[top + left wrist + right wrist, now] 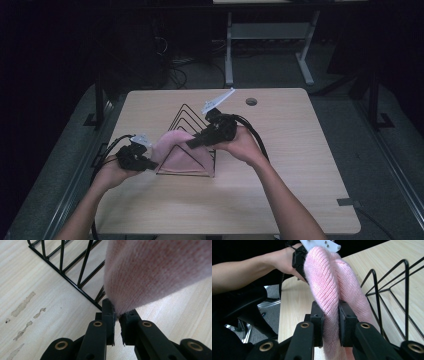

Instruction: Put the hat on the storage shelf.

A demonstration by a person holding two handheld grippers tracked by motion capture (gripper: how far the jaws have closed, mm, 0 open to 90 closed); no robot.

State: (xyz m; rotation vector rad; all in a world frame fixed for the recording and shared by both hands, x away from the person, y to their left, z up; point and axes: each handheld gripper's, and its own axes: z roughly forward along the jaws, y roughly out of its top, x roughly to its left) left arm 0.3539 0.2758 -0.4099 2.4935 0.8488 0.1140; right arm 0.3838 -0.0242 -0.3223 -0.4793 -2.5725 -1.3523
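Already both claws clamp the pink knit cloth [182, 152] draped over the black wire rack [187, 117] mid-desk: left claw [117, 315] pinches its edge, right claw [331, 315] a fold. Pulling could snag the knit or tip the rack.

Near half of the black wire rack [186, 120] hidden behind the pink knit cloth [181, 154], cloth cut off by the top and right edges in the left gripper view, table's [280, 165] near edge cropped, background furniture too dark to tell.
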